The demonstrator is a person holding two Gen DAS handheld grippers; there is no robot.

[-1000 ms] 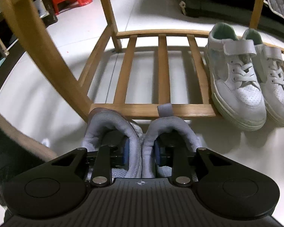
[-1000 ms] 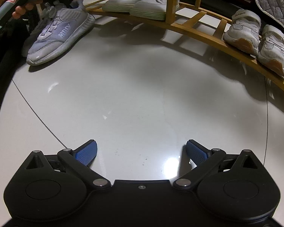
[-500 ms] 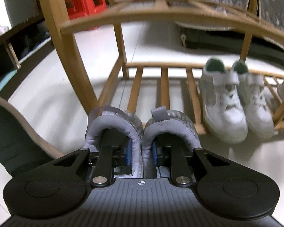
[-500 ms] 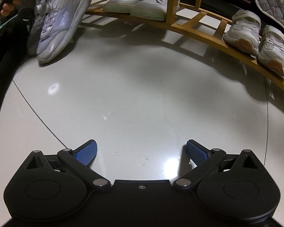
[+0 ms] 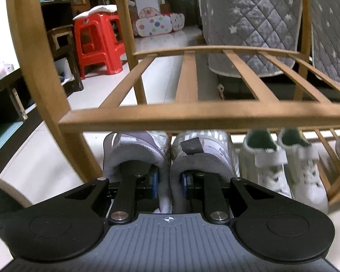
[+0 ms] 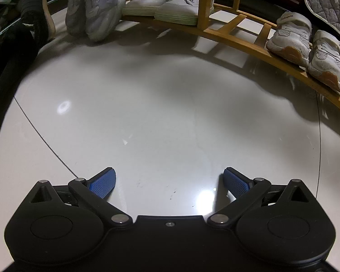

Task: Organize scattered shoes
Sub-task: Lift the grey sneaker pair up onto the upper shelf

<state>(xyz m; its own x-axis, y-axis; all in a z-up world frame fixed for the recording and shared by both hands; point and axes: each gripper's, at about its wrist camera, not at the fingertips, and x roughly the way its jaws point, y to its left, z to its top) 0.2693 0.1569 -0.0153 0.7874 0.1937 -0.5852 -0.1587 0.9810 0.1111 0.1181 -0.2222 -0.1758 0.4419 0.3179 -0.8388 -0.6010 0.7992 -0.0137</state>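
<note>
Glossy pale floor tiles (image 6: 170,104) mirrored light beneath a smooth wooden shoe rack (image 5: 192,113); grey sneakers (image 5: 170,154) looked mesh-cloth.

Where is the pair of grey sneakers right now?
The grey sneakers are clamped together in the left gripper, off the floor at the left end of the wooden rack, beside the white shoes on its bottom shelf.

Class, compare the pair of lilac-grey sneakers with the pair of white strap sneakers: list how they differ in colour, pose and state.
The lilac-grey sneakers are greyish purple; the white strap sneakers are white with green lining. The lilac-grey sneakers hang off the floor, pinched by their inner collars in the left gripper; the white strap sneakers rest flat on the wooden rack, on its bottom shelf, untouched. Both pairs sit side by side.
</note>
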